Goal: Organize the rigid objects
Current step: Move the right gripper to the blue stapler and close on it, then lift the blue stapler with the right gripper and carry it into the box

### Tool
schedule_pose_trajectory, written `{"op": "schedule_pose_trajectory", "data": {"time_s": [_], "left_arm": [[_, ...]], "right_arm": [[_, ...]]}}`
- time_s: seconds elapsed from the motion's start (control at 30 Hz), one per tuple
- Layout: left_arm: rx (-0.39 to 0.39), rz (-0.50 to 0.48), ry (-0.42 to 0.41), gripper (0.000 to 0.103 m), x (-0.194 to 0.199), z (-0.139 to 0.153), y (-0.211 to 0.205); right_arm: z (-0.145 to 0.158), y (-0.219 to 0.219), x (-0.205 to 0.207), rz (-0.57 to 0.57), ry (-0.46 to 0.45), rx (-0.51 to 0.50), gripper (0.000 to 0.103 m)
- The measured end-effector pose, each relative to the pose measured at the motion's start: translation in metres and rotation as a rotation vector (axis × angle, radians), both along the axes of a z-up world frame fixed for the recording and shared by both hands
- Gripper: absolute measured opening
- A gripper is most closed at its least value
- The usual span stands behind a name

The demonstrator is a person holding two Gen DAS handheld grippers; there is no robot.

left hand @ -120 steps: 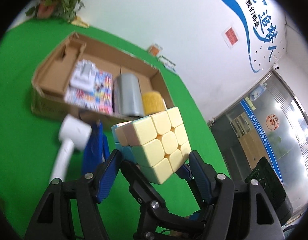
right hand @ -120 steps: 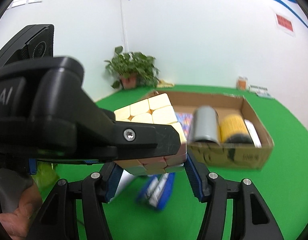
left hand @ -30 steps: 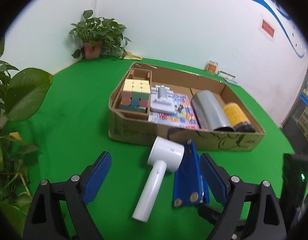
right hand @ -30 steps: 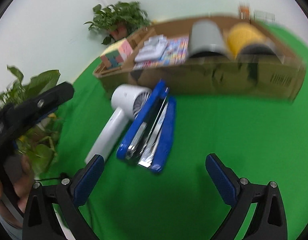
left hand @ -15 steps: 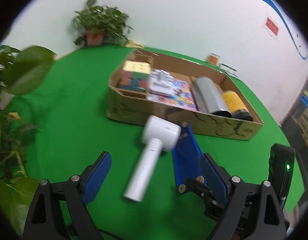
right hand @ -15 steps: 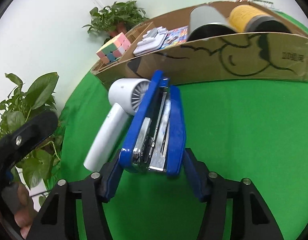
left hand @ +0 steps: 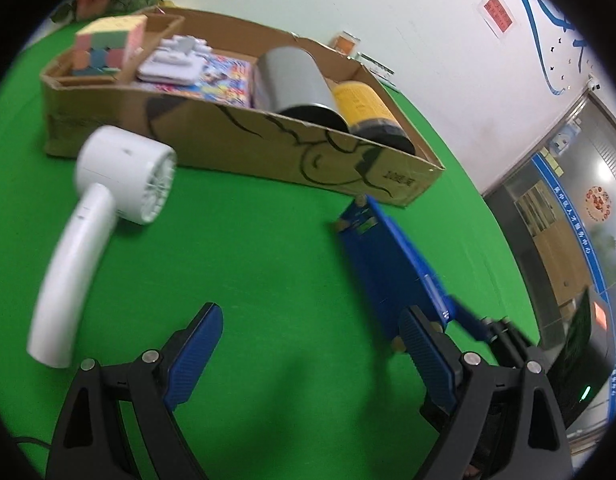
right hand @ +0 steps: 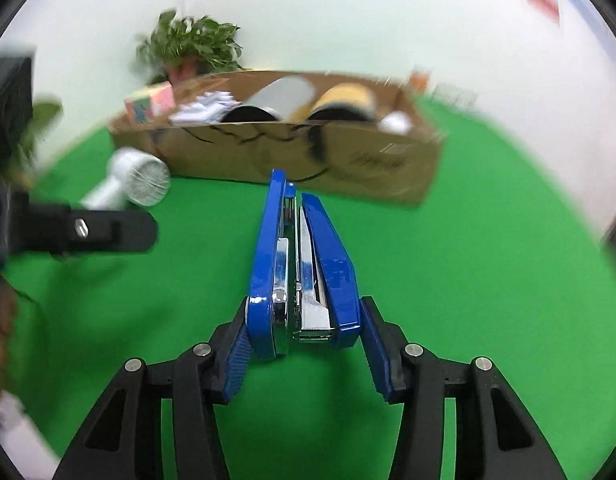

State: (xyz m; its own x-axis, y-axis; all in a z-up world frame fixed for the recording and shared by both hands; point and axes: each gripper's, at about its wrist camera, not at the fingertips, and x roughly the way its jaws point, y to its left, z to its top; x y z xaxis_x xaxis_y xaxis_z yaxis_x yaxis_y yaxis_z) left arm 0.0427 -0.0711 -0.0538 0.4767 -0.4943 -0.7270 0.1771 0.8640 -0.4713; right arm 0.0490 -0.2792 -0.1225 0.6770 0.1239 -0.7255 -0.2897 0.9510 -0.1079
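Note:
My right gripper [right hand: 303, 344] is shut on a blue stapler [right hand: 303, 264], held on its side above the green table. The stapler also shows in the left wrist view [left hand: 392, 264], to the right of my left gripper [left hand: 308, 352], which is open and empty over the cloth. A white handheld fan [left hand: 95, 216] lies on the table to the left, in front of the cardboard box [left hand: 243, 140]. The box holds a pastel cube [left hand: 107, 44], a white item on a colourful booklet [left hand: 211, 76], a grey cylinder [left hand: 291, 76] and a yellow cylinder [left hand: 364, 108].
A potted plant [right hand: 187, 48] stands behind the box by the white wall. The green cloth [right hand: 468, 280] covers the table around the box. The left gripper's body [right hand: 67, 232] shows at the left of the right wrist view. A glass door [left hand: 568, 216] is at the far right.
My right gripper has closed on the blue stapler and lifted it away from the fan, to the right. My left gripper has swung closer to the table and stays open.

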Motion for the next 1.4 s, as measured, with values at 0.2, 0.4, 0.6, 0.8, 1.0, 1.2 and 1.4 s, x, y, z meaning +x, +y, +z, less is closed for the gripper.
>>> {"op": "schedule_pose_trajectory", "data": {"time_s": [0.2, 0.4, 0.6, 0.8, 1.0, 1.2, 1.4], "left_arm": [[-0.008, 0.005, -0.011, 0.091, 0.003, 0.002, -0.001], [-0.047, 0.017, 0.038, 0.091, 0.006, -0.006, 0.010], [-0.084, 0.000, 0.075, 0.091, 0.014, -0.012, 0.004], [-0.085, -0.011, 0.084, 0.091, 0.016, -0.012, 0.003], [-0.115, -0.036, 0.110, 0.091, 0.014, -0.020, 0.000], [-0.145, -0.098, 0.133, 0.089, 0.016, -0.024, -0.013], [-0.231, -0.141, 0.180, 0.077, 0.016, -0.029, -0.017]], "right_arm": [[-0.004, 0.026, -0.040, 0.217, -0.222, -0.293, 0.069], [0.018, -0.012, -0.032, 0.160, -0.060, 0.180, 0.098], [0.004, -0.017, 0.003, 0.083, 0.103, 0.240, 0.093], [-0.023, 0.005, 0.018, 0.087, 0.213, 0.211, 0.079], [-0.030, 0.016, 0.013, 0.032, 0.146, 0.142, 0.057], [-0.029, 0.005, 0.010, 0.017, 0.176, 0.228, 0.057], [-0.028, -0.010, 0.014, 0.015, 0.278, 0.431, 0.057]]}}
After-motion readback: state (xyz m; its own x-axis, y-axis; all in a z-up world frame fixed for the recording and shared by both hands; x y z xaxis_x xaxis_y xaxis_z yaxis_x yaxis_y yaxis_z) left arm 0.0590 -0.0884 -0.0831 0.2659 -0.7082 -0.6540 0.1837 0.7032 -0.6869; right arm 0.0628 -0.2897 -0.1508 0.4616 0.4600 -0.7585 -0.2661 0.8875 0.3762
